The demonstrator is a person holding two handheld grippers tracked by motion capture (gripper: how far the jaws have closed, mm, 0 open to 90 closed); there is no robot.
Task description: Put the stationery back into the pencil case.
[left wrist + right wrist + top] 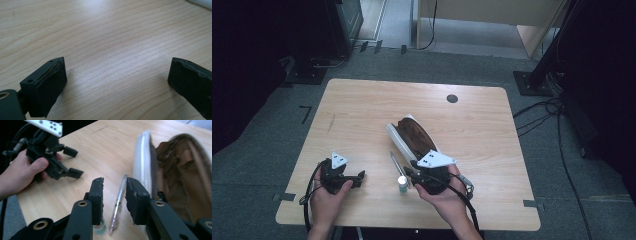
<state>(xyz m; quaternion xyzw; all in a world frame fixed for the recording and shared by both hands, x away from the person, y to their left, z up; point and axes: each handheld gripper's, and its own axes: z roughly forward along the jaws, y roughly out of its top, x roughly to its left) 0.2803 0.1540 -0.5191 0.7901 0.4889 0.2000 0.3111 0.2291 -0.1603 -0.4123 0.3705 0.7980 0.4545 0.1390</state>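
An open pouch (414, 136), white outside and brown inside, lies at the middle of the wooden table (362, 105). A silver pen (395, 163) rests just left of it, with a small green-and-white bottle (402, 184) at its near end. My right gripper (408, 172) sits low over the pen's near end. In the right gripper view its jaws (115, 181) stand a little apart; the pen (119, 197) lies on the table below the gap, untouched by the pads, beside the pouch (175, 170). My left gripper (361, 176) rests open at the front left, wide over bare wood (117, 62).
A round dark cable hole (452, 98) marks the table's far side. Cables (542, 120) trail over the grey floor to the right, and dark equipment stands at the back left and right. The left hand and its gripper (76, 162) appear in the right gripper view.
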